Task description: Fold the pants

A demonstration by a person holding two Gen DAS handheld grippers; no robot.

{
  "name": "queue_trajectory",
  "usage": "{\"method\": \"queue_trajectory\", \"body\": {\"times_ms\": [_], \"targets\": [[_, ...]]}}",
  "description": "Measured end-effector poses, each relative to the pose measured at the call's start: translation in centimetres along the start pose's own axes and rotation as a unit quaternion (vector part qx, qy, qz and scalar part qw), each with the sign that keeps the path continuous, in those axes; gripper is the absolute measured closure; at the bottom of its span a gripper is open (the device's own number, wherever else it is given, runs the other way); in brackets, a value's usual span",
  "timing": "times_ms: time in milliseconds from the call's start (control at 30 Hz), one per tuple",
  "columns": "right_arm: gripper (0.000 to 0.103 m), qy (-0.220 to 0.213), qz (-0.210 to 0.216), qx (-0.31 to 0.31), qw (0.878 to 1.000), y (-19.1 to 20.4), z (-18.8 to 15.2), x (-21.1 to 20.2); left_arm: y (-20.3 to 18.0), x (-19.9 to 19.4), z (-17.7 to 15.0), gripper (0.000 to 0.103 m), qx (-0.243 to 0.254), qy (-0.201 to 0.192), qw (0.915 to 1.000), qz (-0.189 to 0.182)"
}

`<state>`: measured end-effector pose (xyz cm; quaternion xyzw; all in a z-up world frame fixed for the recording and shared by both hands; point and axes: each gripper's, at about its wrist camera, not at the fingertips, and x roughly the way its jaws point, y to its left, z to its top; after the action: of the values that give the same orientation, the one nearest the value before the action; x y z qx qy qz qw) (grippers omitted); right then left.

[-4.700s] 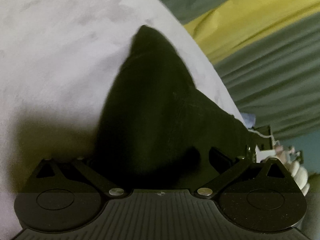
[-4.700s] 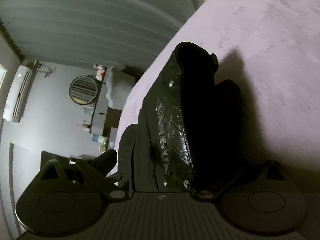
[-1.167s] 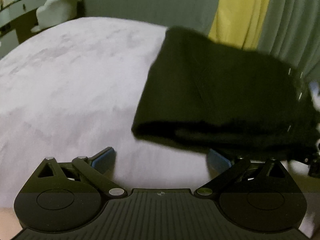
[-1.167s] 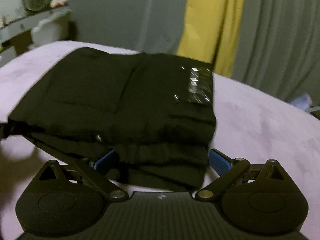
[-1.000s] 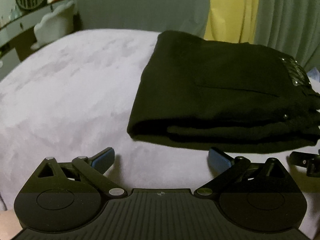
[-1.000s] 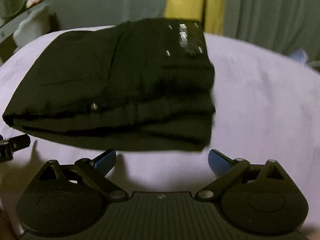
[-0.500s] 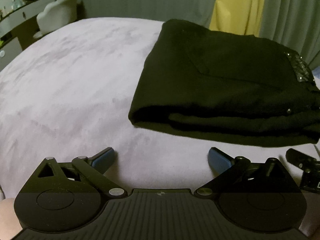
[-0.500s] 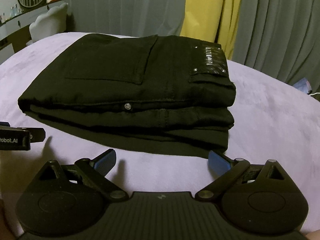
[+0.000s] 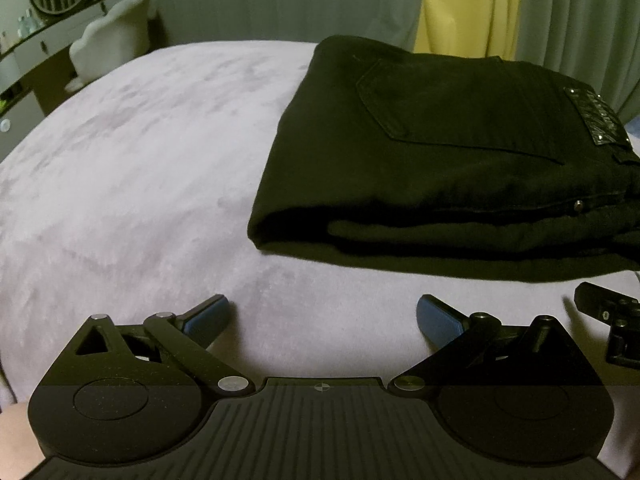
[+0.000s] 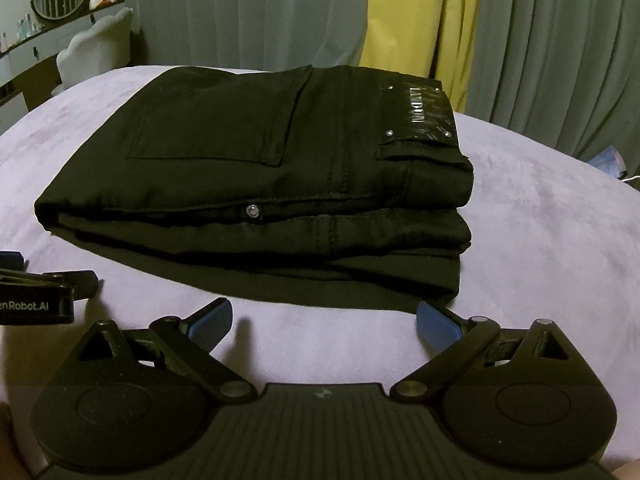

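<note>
The black pants (image 9: 448,168) lie folded into a thick stack on the lilac bedspread (image 9: 140,152), filling the right half of the left wrist view and the centre of the right wrist view (image 10: 256,184). A back pocket faces up, and a shiny studded label patch (image 10: 426,114) sits at the stack's upper right corner. The left gripper (image 9: 322,316) is released, its blue pads (image 9: 208,318) spread wide over bare bedspread at the lower frame, clear of the cloth. The right gripper (image 10: 324,318) is likewise spread and holds nothing; its right pad may just touch the stack's lower edge, though the shadow makes that hard to judge. Grey and yellow curtains (image 10: 404,20) hang behind
</note>
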<state>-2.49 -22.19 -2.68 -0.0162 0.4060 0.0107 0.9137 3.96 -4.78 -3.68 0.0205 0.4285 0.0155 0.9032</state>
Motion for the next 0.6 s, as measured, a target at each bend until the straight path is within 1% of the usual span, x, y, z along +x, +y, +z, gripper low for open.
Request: {"method": "queue_trajectory", "body": {"times_ms": [600], "targets": [[0.004,0.011,-0.004,0.003,1.000,0.07,0.00,0.48,0.25,0.12,0.12,0.000,-0.007,0.002,1.0000,-0.002]]}}
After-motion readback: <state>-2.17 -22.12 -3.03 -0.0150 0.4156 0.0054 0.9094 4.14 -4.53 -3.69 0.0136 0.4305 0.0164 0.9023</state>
